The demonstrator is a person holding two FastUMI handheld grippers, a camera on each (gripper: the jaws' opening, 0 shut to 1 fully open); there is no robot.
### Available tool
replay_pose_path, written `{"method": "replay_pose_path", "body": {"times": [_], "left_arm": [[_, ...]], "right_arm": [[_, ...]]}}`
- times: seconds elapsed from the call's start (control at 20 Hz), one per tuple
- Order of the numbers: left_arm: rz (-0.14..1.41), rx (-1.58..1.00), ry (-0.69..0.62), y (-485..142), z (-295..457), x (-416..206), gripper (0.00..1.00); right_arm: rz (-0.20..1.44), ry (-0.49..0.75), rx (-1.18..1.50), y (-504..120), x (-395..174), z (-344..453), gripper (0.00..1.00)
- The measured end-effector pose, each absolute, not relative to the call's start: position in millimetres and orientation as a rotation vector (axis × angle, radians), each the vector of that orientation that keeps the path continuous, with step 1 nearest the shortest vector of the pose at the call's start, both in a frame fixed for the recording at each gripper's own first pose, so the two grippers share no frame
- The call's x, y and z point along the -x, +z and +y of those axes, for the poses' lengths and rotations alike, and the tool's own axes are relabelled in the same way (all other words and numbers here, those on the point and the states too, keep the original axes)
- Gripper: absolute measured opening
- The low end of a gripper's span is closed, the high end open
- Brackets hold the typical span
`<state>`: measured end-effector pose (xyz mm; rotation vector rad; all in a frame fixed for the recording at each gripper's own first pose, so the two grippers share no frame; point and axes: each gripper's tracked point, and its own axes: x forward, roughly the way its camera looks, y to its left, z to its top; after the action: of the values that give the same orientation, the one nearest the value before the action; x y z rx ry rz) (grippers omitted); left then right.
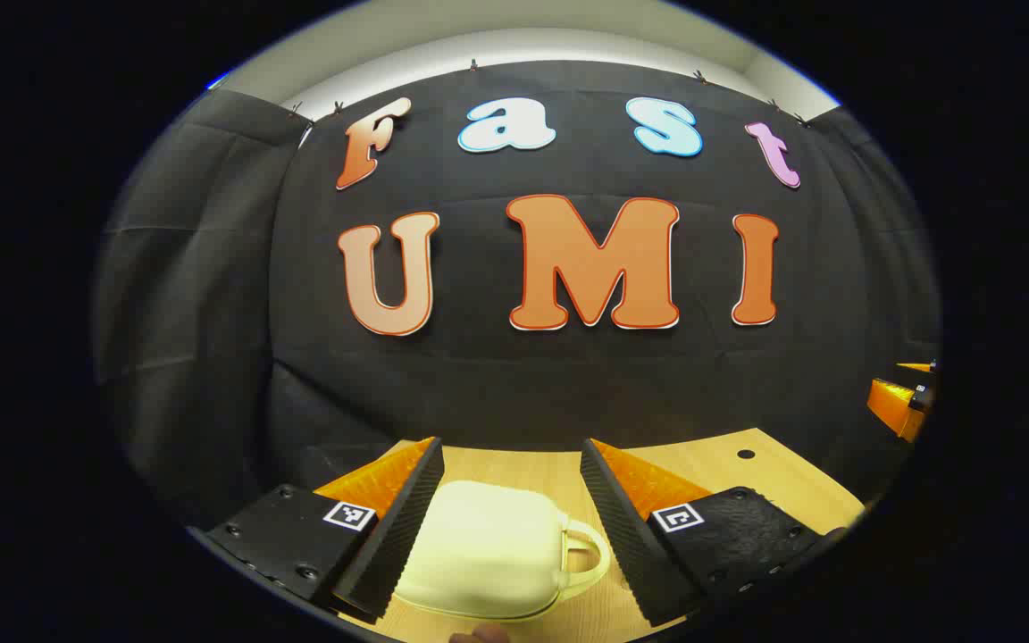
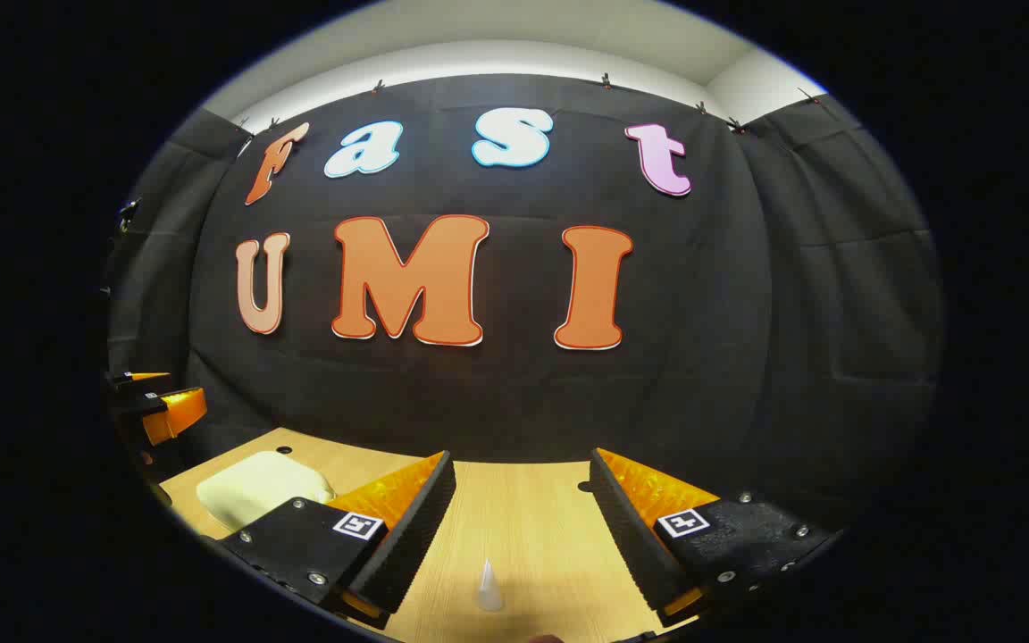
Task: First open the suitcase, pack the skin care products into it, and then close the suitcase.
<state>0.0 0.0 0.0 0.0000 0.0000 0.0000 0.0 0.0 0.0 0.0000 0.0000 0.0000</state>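
A: What are your grippers doing?

B: My left gripper [image 1: 511, 518] is hanging wide open over the closed cream suitcase [image 1: 488, 554], handle at 3 o'clock. My right gripper [image 2: 522, 527] is gaping too, a small white cone-tipped bottle [image 2: 489, 587] at 6 o'clock on the wooden table [image 2: 532, 509].

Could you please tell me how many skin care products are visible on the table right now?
1: a small white cone-tipped item on the wooden table, between the right hand-held gripper fingers. Others may be hidden below the views.
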Motion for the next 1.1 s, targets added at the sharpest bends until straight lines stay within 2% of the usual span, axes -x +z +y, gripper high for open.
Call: {"method": "replay_pose_path", "body": {"times": [0.8, 1.1], "left_arm": [[-0.013, -0.034, -0.007, 2, -4, -9, 0.97], [0.0, -0.168, 0.01, -15, -4, -13, 0.97]], "right_arm": [[0.012, -0.001, -0.01, -5, -8, 7, 0.96], [0.042, -0.011, -0.012, -18, -8, 1, 0.96]]}}
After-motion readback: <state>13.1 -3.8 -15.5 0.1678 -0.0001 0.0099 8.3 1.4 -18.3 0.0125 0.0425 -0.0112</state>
